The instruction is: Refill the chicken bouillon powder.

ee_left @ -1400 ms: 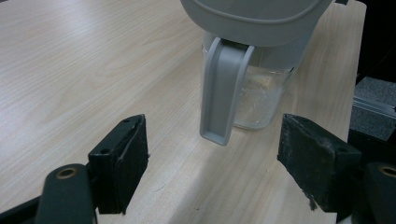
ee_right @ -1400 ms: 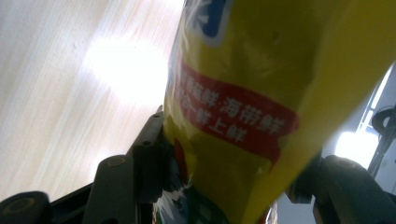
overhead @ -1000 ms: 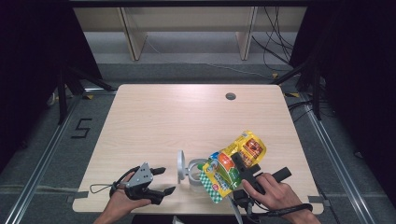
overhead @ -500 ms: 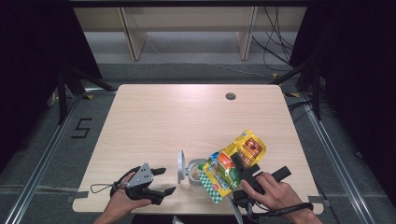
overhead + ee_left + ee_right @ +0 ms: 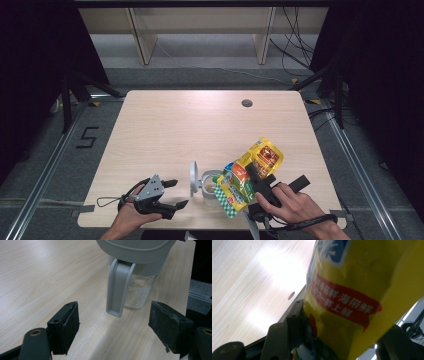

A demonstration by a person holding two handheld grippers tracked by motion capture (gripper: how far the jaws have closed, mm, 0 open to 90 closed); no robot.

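High view: clear jar (image 5: 210, 189) with a grey flip lid (image 5: 193, 177) sat near the table's (image 5: 200, 130) near edge, lid swung up and standing on the jar's left side. All positions below are relative to that jar.

- Right gripper (image 5: 256, 181) sat just right of the jar, jaws closed on a yellow seasoning bag (image 5: 250, 172). The bag's long axis ran diagonally: green checkered lower end (image 5: 227, 197) at the jar's mouth, upper yellow end up and away to the right. My read: a pour into the jar, with the bag tilted mouth-down over the opening.
- Right gripper view: bag (image 5: 362, 290) wedged between the 2 jaws, red banner with print facing the camera. Whether anything was falling out, can't tell.
- Left gripper (image 5: 170, 194) was left of the jar, apart from it, jaws spread wide, holding nothing.
- Left gripper view: raised lid (image 5: 120, 287) dead ahead between the 2 open pads (image 5: 65, 328), not touching; jar (image 5: 138, 293) behind it with a little pale granular stuff at the bottom.

Key relation: the lid lay straight along the left gripper's axis, so the left hand was nearer for steadying or closing. Risk: the bag's low end nudging the light jar.
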